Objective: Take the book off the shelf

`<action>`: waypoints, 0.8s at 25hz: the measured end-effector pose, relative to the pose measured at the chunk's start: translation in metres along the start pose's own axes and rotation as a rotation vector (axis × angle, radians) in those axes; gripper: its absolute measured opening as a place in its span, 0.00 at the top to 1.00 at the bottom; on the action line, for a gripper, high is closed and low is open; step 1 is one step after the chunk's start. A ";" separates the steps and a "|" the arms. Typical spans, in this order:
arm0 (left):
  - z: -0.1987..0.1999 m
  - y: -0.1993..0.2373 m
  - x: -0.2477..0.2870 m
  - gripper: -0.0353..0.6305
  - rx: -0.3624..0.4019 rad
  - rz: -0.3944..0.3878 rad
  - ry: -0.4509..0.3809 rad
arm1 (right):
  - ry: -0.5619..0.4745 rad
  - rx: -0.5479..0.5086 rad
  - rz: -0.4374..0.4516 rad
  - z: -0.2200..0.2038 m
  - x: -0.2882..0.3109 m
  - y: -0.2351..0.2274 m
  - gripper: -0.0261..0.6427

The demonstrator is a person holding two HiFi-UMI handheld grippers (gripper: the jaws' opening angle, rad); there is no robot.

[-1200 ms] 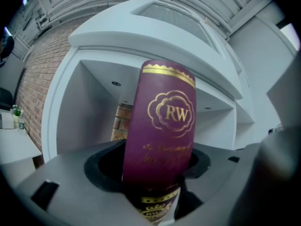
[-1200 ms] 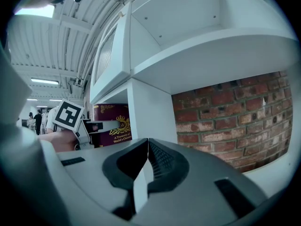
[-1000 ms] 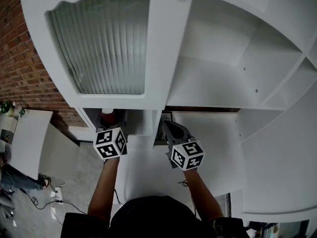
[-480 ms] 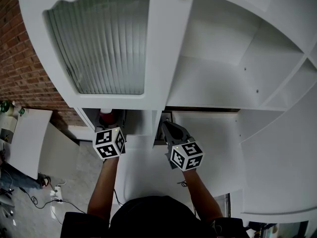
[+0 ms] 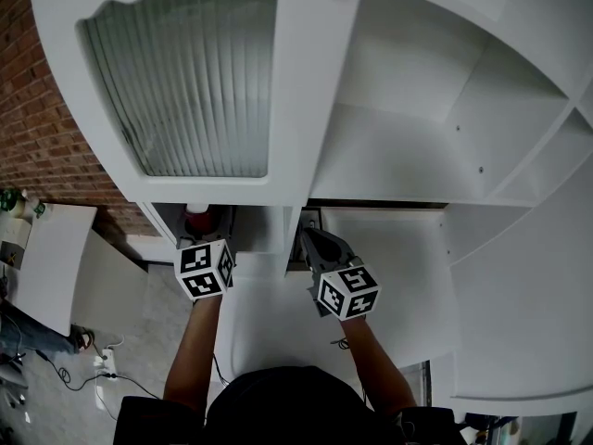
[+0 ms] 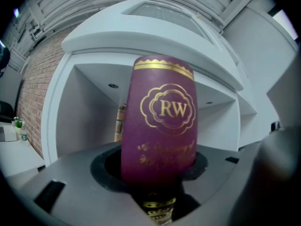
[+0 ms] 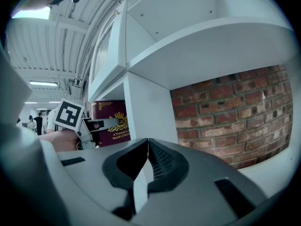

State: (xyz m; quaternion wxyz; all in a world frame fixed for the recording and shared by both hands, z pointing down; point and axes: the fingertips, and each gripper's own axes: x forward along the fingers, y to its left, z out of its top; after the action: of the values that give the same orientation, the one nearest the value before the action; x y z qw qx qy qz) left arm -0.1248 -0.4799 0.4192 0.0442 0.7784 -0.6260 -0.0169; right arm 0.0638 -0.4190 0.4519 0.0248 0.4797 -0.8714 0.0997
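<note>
Book: maroon, gold "RW" on the spine, upright with the spine facing out. It sits at the left end of the low open compartment of the white shelf, near its front edge and under the ribbed-glass door.

Left tongs: level and straddling the spine. The jaws have just been closing with the book between them. The pads look to be on both covers, though firm pressure is hard to confirm from this angle.

Right tongs: pressed together and empty, parked beside the compartment's divider and aimed at the brick wall.

Step in hand, as I judge it: securing the pinch before the pull.
- Finish the squeeze square on both covers, not on the spine corners.
- Draw the book straight out over the shelf's front edge.
- Keep it upright and level so the top clears the compartment roof.
- Keep clear of the left side wall.
- Keep the right tongs out of the exit path, or bring them under the book if it sags.

Counts:
- 1 book being grabbed
- 1 tan item behind it, possibly another book
- 2 tongs
- 1 glass door
- 1 shelf unit
</note>
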 end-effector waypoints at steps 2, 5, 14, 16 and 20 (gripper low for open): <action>0.000 0.000 0.000 0.59 -0.001 -0.002 0.001 | 0.000 0.000 -0.001 0.000 0.000 -0.001 0.93; 0.000 0.000 -0.001 0.59 0.002 -0.001 0.002 | 0.001 0.002 0.001 -0.002 -0.001 0.001 0.93; -0.001 -0.002 -0.012 0.59 -0.008 -0.004 0.011 | 0.000 -0.007 0.017 0.001 -0.002 0.007 0.93; -0.001 -0.003 -0.016 0.59 -0.011 -0.004 0.013 | 0.003 -0.008 0.017 0.001 -0.004 0.007 0.93; -0.001 -0.004 -0.022 0.59 -0.009 0.000 0.013 | 0.000 -0.009 0.027 0.002 -0.008 0.013 0.93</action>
State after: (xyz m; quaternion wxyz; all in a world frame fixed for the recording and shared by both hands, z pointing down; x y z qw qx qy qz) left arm -0.1261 -0.4573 0.4196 0.0516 0.7781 -0.6258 -0.0146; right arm 0.0570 -0.4061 0.4474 0.0256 0.4679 -0.8782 0.0961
